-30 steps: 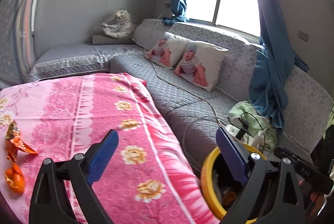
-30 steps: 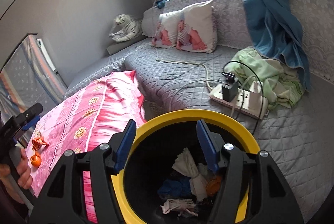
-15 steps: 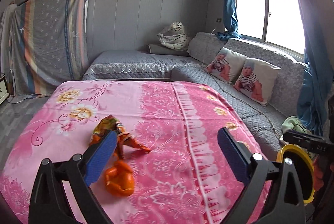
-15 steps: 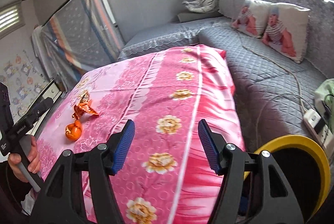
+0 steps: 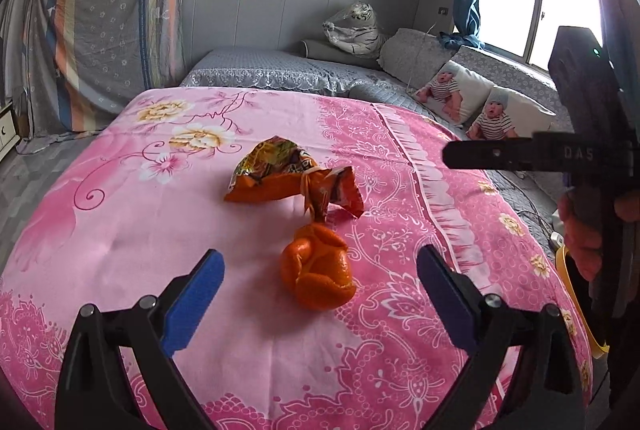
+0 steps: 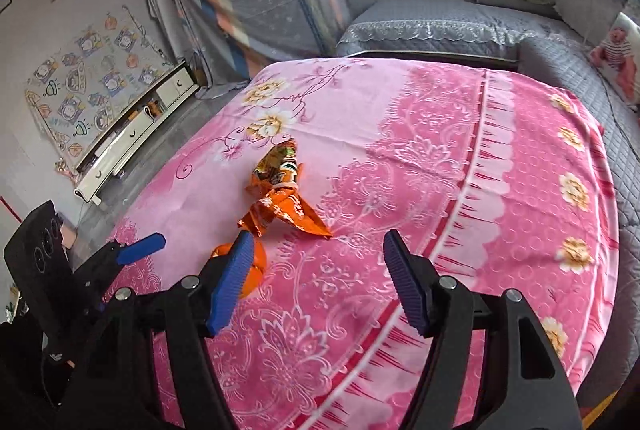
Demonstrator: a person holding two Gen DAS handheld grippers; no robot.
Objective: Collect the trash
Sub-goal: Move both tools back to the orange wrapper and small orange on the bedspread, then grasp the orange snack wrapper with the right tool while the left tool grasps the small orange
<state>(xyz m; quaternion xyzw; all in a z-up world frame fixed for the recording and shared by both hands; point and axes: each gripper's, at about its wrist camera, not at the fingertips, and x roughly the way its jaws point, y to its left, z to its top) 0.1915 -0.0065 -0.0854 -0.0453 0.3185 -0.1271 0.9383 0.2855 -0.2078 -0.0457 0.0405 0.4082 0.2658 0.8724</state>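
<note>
An orange peel (image 5: 318, 272) lies on the pink flowered cloth (image 5: 160, 230), just beyond my left gripper (image 5: 320, 272), which stands open with nothing between its blue pads. Behind the peel lies a crumpled orange snack wrapper (image 5: 294, 177). In the right wrist view the wrapper (image 6: 280, 195) sits ahead and left of my right gripper (image 6: 318, 256). Its jaws are opening and hold nothing. The peel (image 6: 256, 266) is partly hidden behind its left pad. The right gripper's body shows at the right edge of the left wrist view.
A yellow-rimmed bin (image 5: 576, 304) stands off the table's right edge. A grey sofa (image 5: 280, 69) with baby-print cushions (image 5: 476, 105) and a plush tiger (image 5: 356, 29) wraps the far side. A white drawer unit (image 6: 132, 133) lines the left wall.
Both grippers swung left from the yellow bin to the pink table. The peel and wrapper now lie straight ahead of the left gripper. The right gripper has rolled and opened slightly wider.
</note>
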